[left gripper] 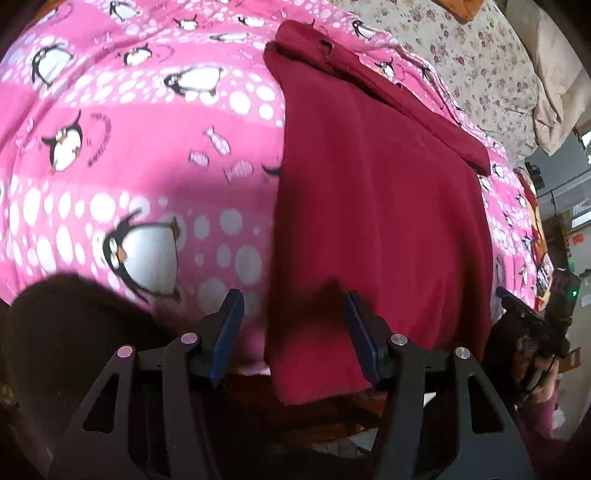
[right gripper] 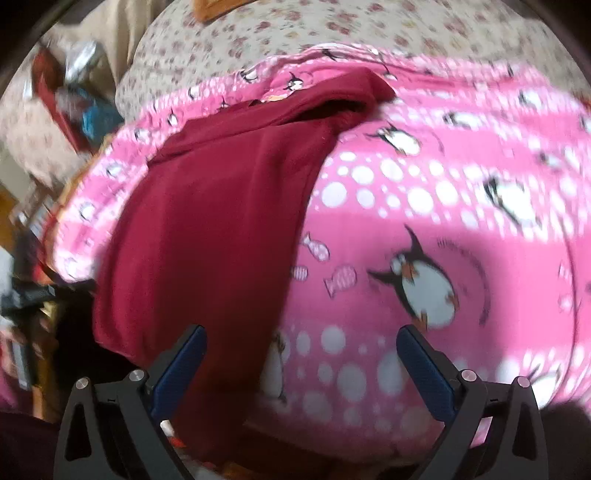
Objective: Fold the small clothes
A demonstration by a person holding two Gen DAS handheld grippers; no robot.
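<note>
Bed under pink penguin blanket (left gripper: 147,140), floral sheet (left gripper: 480,66) past far edge; left hand-held gripper (left gripper: 293,325) spread, jaws straddling near hem of maroon garment (left gripper: 376,206), pads not pinching; garment lies lengthwise toward near edge, likely laid out for folding; right hand-held gripper (right gripper: 301,363) spread, empty, over garment's near side edge.

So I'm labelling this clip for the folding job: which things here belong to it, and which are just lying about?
Part of the job:
- dark red garment, folded lengthwise
- pink penguin blanket under it
- left gripper, open
- right gripper, open

Just lying about:
- floral bedsheet
- orange cloth
- beige pillow
</note>
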